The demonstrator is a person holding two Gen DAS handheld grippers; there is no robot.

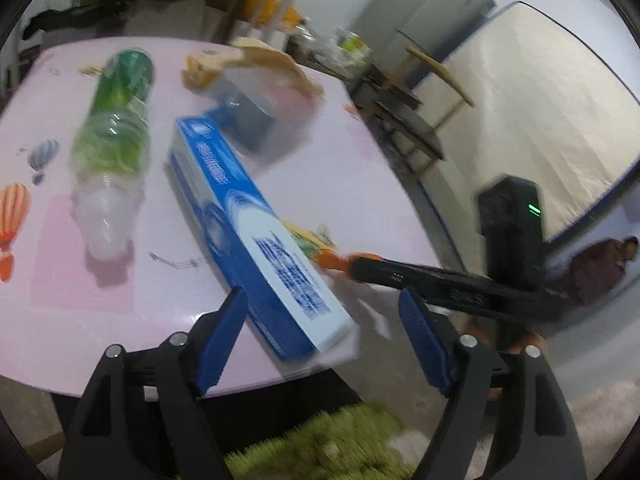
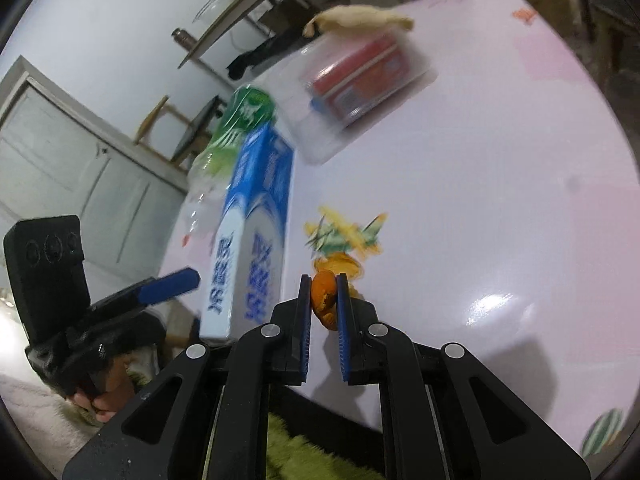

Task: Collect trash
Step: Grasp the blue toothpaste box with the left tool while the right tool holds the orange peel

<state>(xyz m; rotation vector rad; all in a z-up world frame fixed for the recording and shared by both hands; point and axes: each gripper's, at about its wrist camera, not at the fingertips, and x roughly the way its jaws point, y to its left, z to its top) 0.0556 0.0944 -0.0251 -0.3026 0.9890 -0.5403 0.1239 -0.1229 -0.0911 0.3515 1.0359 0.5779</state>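
A blue-and-white toothpaste box (image 1: 256, 240) lies on the pink table (image 1: 360, 168), its near end over the front edge. My left gripper (image 1: 322, 300) is open, one blue pad on each side of that end, neither pressing it. My right gripper (image 2: 324, 280) is shut on a piece of orange peel (image 2: 323, 300) just above the table, right of the box (image 2: 256, 216). In the left wrist view, that peel (image 1: 334, 260) shows at the right gripper's tip. A green plastic bottle (image 1: 116, 128) lies left of the box.
A clear plastic pack with a red box inside (image 2: 360, 80) and crumpled brown paper (image 2: 360, 18) lie farther back. Chairs (image 1: 420, 92) and a mattress (image 1: 540, 100) stand beyond the table. A green rug (image 1: 340, 440) lies below the edge. A person (image 1: 604, 268) sits far right.
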